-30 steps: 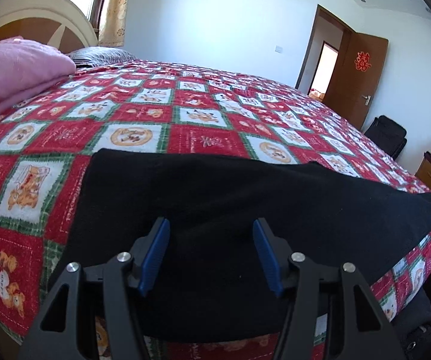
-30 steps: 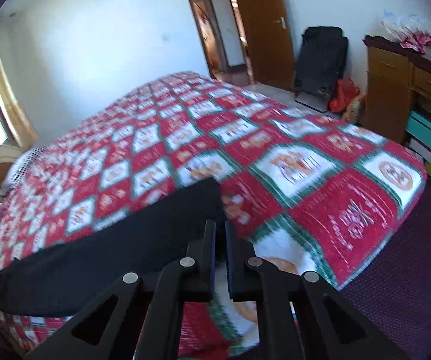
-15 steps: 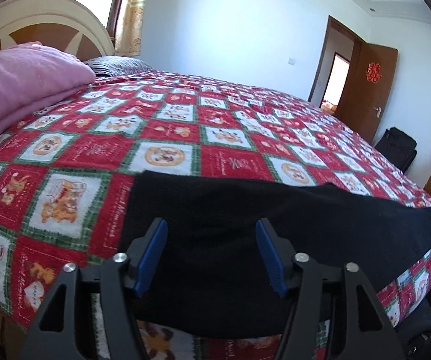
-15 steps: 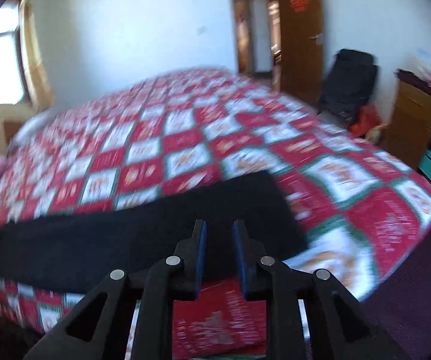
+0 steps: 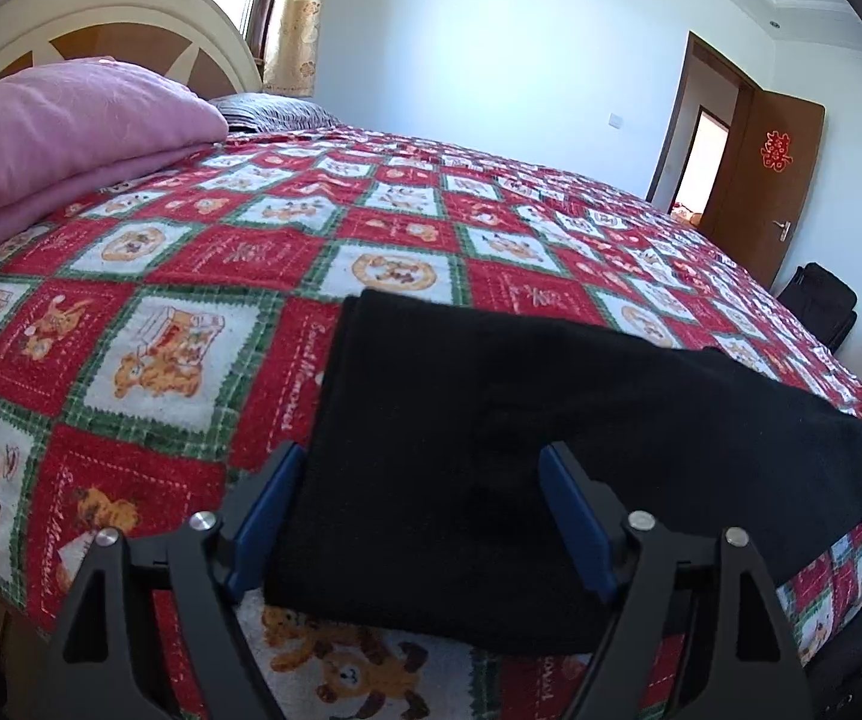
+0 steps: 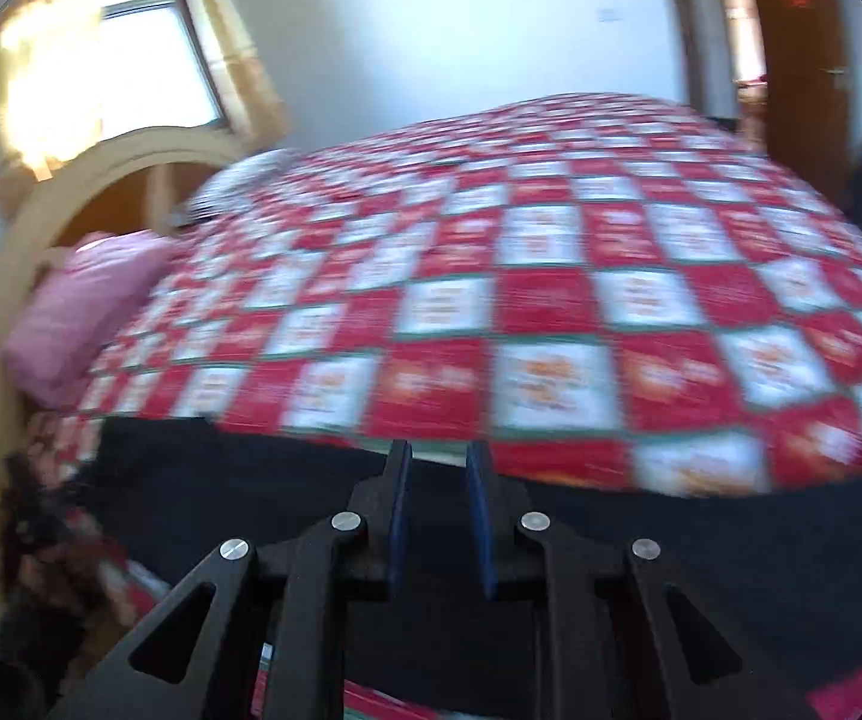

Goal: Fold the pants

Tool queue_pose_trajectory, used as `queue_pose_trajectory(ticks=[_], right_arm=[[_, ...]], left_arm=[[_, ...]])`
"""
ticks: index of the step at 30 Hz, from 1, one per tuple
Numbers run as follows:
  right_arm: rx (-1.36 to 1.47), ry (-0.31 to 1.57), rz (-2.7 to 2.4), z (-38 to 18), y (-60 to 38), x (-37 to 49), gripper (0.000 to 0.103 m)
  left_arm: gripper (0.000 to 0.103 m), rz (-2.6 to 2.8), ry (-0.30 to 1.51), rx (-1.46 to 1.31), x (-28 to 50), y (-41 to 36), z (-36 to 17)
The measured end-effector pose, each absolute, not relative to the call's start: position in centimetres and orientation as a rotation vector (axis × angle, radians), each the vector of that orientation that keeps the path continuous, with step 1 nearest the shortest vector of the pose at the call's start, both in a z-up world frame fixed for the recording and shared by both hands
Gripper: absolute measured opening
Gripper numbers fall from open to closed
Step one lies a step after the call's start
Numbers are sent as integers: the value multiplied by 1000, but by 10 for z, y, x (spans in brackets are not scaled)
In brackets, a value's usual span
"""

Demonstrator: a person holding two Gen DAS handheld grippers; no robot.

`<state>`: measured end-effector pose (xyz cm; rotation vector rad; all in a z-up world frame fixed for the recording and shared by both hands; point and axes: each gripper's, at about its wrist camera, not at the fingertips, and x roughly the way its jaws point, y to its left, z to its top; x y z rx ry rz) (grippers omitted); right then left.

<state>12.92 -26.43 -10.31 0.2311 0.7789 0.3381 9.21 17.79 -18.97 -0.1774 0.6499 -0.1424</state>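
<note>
Readable text: cursive stitching on the red quilt (image 5: 203,324) squares, partly legible, looks like "Sweet Memories" on the square left of the pants. Red paper emblem (image 5: 777,150) on the brown door (image 5: 758,180), character not readable at this size. No brand labels visible on the pants.

Pants (image 5: 521,450): black, lying flat as a long band across the near edge of the bed, one end by the left tongs, the rest running off to the right. In the right wrist view the same band (image 6: 701,546) spans the frame under the tongs.

Left tongs (image 5: 419,516): angled down over the pants' left end. Jaws wide apart and have just been opening; blue pads (image 5: 263,516) straddle the cloth without pressing it, nothing gripped.

Right tongs (image 6: 438,507): angled down over the pants' far edge, view heavily motion-blurred. Jaws narrowly parted, small gap between the blue pads, no cloth pinched.

Background: folded pink blanket (image 5: 65,126) at the cream headboard (image 5: 107,6), window with curtain behind.
</note>
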Motion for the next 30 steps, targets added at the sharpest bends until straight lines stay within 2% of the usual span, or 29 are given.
queue_pose_trajectory(ticks=[2,4,8,14,16,18,19,24,28,30], right_arm=[[262,823,450,-110,-219,158,22],[250,860,508,-116,-178,184,42],[203,945,559,-136,-112,223,43],[224,1094,580,-176,-73,251,43],[218,1141,609,-189,-66,250,34],[161,1114,580,-190,-60,244,13],[161,1106,567,-188,-60,245,6],[160,1034,495,-169,-65,255,4],[139,1099,452,-191,-62,268,4],[95,1068,466,-192,-59,264,5]], left_arm=[[84,-137,637,-146,90,175,-192],[84,-133,629,-113,88,173,-193],[84,-140,618,-143,87,178,-193],[84,-159,594,-175,85,182,-195],[84,-164,588,-195,85,184,-194],[84,-168,583,-218,84,187,-194],[84,-168,582,-221,84,188,-194],[88,-156,578,-157,84,181,-198],[89,-148,584,-139,84,180,-198],[89,-143,588,-145,83,184,-195]])
